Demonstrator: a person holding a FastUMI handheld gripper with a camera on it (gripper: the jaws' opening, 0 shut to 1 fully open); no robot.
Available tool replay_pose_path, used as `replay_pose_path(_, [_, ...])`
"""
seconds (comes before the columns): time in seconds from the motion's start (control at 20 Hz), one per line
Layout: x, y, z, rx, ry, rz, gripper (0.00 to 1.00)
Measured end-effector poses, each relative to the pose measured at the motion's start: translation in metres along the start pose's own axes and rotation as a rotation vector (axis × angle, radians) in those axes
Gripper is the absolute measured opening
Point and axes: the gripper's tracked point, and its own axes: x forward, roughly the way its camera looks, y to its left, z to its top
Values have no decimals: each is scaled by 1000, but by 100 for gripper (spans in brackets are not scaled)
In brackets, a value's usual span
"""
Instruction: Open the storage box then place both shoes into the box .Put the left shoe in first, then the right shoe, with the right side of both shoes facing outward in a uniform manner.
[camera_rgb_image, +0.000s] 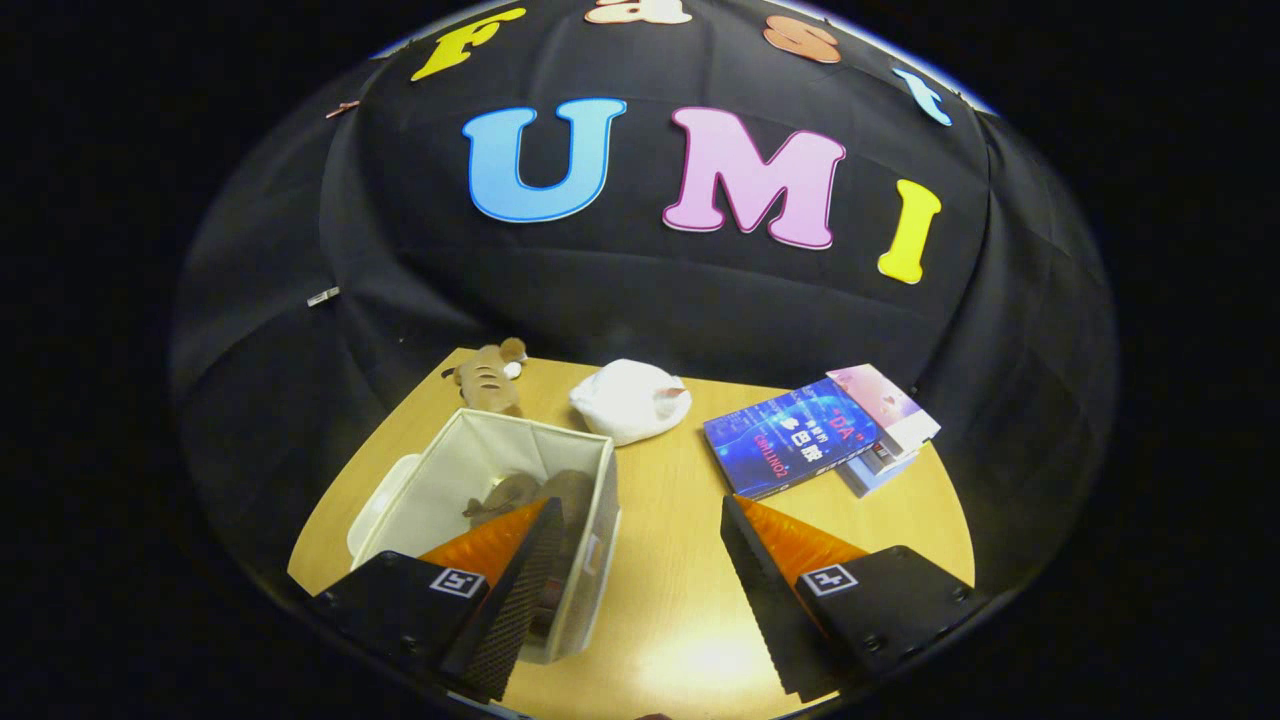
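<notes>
An open pale fabric storage box stands on the wooden table, left of centre. Inside it lies a brown shoe, partly hidden by my left finger. My gripper is open, with nothing between its fingers; the left fingertip hangs over the box's inside and the right fingertip is over bare table. The box's pale lid lies against its left side.
A striped brown plush toy sits beyond the box at the table's back edge. A white cloth bundle lies beyond the fingers. A stack of books rests ahead of the right finger.
</notes>
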Motion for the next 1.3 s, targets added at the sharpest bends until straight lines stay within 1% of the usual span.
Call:
replay_pose_path(0.3, [-25, -76, 16, 47, -54, -21, 98])
replay_pose_path(0.45, [-41, -115, 34, 63, -127, -28, 98])
replay_pose_path(0.65, [-74, -163, 51, 58, -242, -31, 98])
replay_pose_path(0.7, [-81, -171, 52, 68, -266, -23, 98])
replay_pose_path(0.75, [-92, -177, 53, 87, -288, 2, 98])
replay_pose_path(0.85, [-100, -188, 56, 91, -319, 23, 98])
replay_pose_path(1.05, [-108, -208, 56, 61, -369, 15, 98])
replay_pose_path(1.2, [-108, -209, 47, 103, -390, 25, 98])
replay_pose_path(1.3, [-96, -209, 32, 111, -372, 13, 97])
